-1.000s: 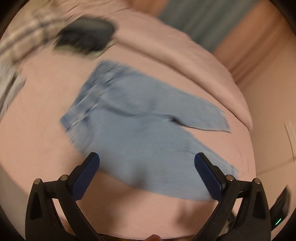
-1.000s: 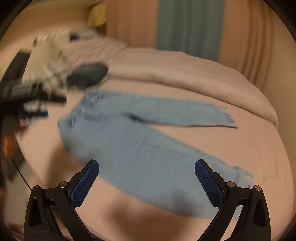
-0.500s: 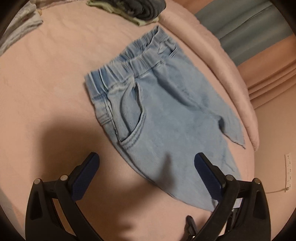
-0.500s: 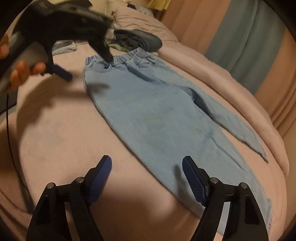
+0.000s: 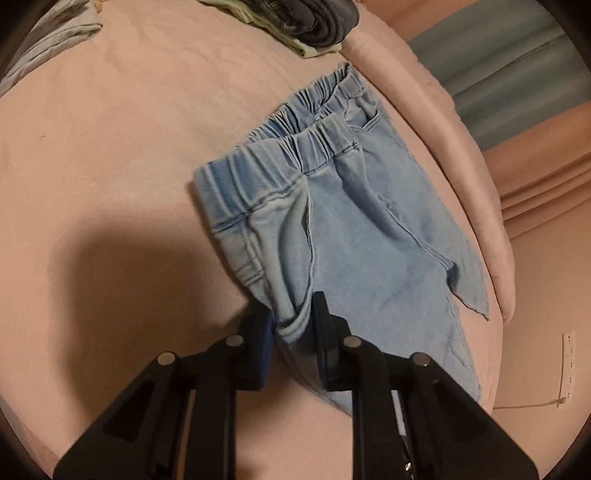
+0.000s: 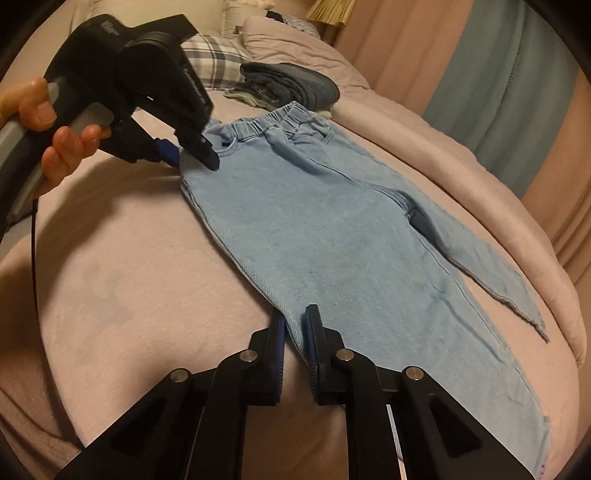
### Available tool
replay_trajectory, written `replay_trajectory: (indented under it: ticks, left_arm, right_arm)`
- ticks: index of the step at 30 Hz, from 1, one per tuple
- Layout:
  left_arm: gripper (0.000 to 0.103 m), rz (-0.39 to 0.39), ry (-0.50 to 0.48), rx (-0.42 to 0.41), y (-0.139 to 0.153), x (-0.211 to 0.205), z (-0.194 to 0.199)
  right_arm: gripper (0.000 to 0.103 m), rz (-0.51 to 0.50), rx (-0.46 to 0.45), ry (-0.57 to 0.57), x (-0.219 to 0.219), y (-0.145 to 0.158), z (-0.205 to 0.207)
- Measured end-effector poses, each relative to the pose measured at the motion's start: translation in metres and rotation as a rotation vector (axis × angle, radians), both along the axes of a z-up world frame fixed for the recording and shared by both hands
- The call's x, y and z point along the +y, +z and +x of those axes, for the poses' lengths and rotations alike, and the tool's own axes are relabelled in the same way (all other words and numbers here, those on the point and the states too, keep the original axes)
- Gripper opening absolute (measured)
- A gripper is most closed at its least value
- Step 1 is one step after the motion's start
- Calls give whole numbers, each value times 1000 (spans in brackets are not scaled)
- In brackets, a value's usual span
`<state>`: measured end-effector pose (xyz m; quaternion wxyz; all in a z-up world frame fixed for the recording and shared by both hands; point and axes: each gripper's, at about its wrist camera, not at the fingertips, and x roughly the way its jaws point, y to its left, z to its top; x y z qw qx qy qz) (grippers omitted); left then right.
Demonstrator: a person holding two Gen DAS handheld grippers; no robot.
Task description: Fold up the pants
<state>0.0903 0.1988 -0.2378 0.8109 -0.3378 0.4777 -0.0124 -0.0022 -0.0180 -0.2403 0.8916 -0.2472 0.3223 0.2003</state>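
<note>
Light blue denim pants (image 6: 332, 229) with an elastic waistband lie spread on a pink bed. My left gripper (image 5: 293, 325) is shut on the near side seam of the pants (image 5: 351, 229) just below the waistband, by the pocket, and the fabric bunches there. It also shows in the right wrist view (image 6: 192, 155) at the waist corner. My right gripper (image 6: 295, 325) is shut on the near side edge of the pants, around the thigh. The two legs run away to the right.
A stack of folded dark clothes (image 6: 291, 86) sits just beyond the waistband, also in the left wrist view (image 5: 306, 26). Pillows (image 6: 210, 59) lie at the bed's head. A rolled pink duvet (image 6: 461, 173) runs along the far side. Curtains (image 6: 517, 74) hang behind.
Both grippers were open above the bed; they came down to the near edge of the pants and closed on the fabric, the left at the waist, the right lower down the leg.
</note>
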Motion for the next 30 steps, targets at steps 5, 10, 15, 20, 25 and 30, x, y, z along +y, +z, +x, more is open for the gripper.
replay_trajectory:
  ticks: [5,10,15,20,25,30]
  left_arm:
    - [18,17,-15,1,-2,3,-7]
    - [28,114,-40,11,17,1,-11]
    - [71,311,-14,-81,56,1,-27]
    - [86,428,-48,-192,82,-30,-28]
    - [86,544,-222,-215,72,-96,-6]
    - [86,749,-405,-194,37,-154,5]
  right_arm:
    - [11,11,20,14,-5,-2,-4]
    - [14,143,86,-31,-23,7,3]
    - [39,391,127,-133,-68,29,3]
    - [53,538,124,-259,-102,41,16]
    - [53,502,117,-405,-122,38,36]
    - [53,441,199,-511,-141,9,43]
